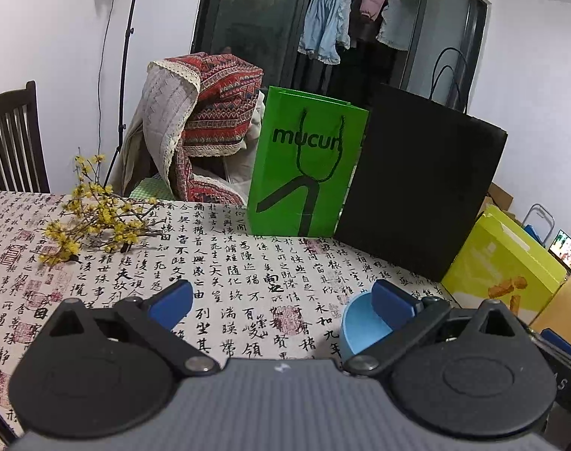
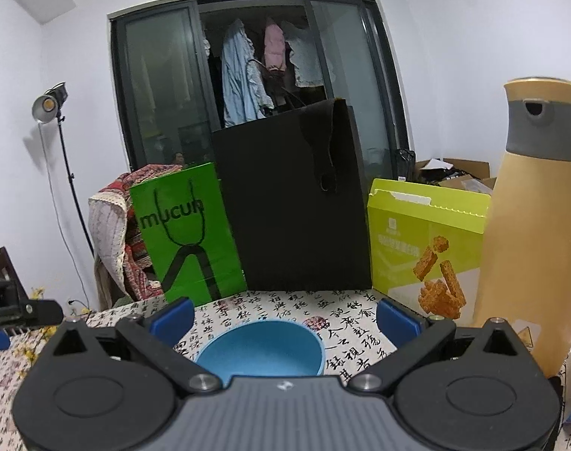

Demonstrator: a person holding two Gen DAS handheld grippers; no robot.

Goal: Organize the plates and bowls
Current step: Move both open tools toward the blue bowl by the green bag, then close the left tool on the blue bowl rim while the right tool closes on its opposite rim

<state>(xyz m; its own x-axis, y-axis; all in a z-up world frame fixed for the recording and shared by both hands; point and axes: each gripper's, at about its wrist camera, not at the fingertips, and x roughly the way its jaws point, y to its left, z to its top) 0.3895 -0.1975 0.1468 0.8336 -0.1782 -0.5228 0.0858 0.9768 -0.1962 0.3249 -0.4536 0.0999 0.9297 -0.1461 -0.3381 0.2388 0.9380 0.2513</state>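
Calligraphy-printed cloth covers the table (image 1: 248,263), with a green paper bag (image 1: 304,161), a black bag (image 1: 420,188) and a yellow-green snack box (image 2: 428,248) standing in a row along its far side, and a sprig of yellow flowers (image 1: 94,218) lying to the left. One blue bowl (image 2: 263,349) sits upright on the cloth, mouth facing up; being round, it has no long axis to speak of. The right gripper (image 2: 285,317) hangs just above and behind it, fingers spread wide with nothing between them — the bowl lies centred between them. The left gripper (image 1: 281,300) is likewise spread and empty; the bowl shows beside its right finger (image 1: 392,302). A tan bottle (image 2: 529,225) stands at the right.
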